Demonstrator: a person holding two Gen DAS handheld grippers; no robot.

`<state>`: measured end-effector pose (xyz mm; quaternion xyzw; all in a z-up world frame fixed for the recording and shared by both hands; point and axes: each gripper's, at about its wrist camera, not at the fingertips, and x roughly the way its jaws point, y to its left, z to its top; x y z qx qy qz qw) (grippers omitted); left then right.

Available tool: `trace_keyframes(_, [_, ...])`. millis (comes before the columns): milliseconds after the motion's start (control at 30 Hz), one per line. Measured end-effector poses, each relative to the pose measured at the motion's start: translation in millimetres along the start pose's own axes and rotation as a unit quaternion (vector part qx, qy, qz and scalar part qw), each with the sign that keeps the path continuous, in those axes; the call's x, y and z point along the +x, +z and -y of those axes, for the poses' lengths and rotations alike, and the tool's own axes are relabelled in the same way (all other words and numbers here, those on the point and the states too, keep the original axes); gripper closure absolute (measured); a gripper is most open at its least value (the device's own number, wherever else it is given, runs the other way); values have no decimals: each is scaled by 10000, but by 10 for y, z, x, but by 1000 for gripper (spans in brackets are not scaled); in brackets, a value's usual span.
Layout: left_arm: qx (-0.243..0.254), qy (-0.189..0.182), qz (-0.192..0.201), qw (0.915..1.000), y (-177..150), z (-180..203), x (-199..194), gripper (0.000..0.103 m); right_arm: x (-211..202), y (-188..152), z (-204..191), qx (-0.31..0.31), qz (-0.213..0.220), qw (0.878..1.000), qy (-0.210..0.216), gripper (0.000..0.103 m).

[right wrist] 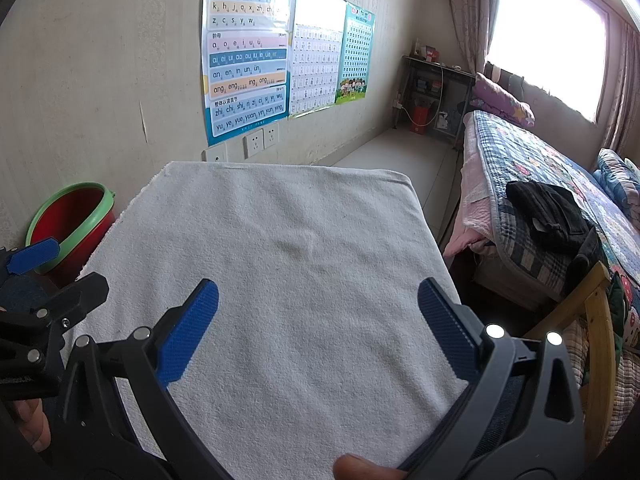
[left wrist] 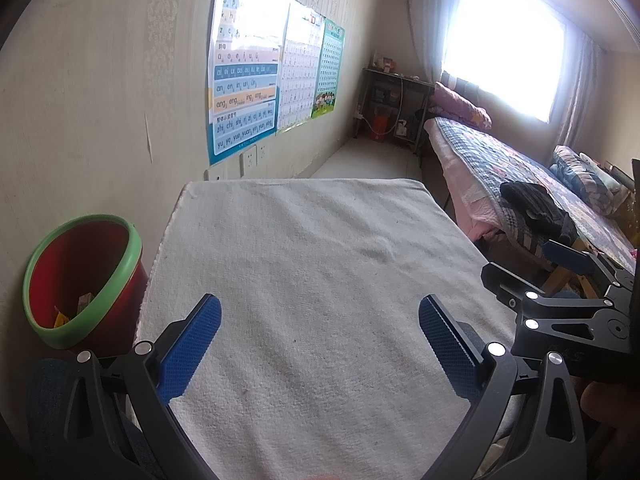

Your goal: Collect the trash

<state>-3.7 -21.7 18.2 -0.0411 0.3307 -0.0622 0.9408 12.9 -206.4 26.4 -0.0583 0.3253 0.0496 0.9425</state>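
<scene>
With both the left hand-held gripper (left wrist: pixel 320 344) and right hand-held gripper (right wrist: pixel 318 332) held wide open and empty over the bare towel-covered bench (left wrist: pixel 304 248), collection is judged finished, what seem to be scraps lying in the red bin (left wrist: pixel 80 280) at nine o'clock, so nothing further is called for.

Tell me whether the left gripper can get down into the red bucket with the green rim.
Probably yes: the left gripper is open and empty, the red bucket with the green rim stands uncovered just left of the towel-covered table.

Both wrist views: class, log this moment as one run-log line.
left gripper: open, empty | right gripper: open, empty | white towel: no trash visible | red bin: left of table, scraps inside
</scene>
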Motion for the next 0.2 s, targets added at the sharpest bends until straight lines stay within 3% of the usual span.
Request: trace_keyframes(200, [-7,17,-22,10000,8,-4,12,8,5,-12,8,2,-16,10000,3,5])
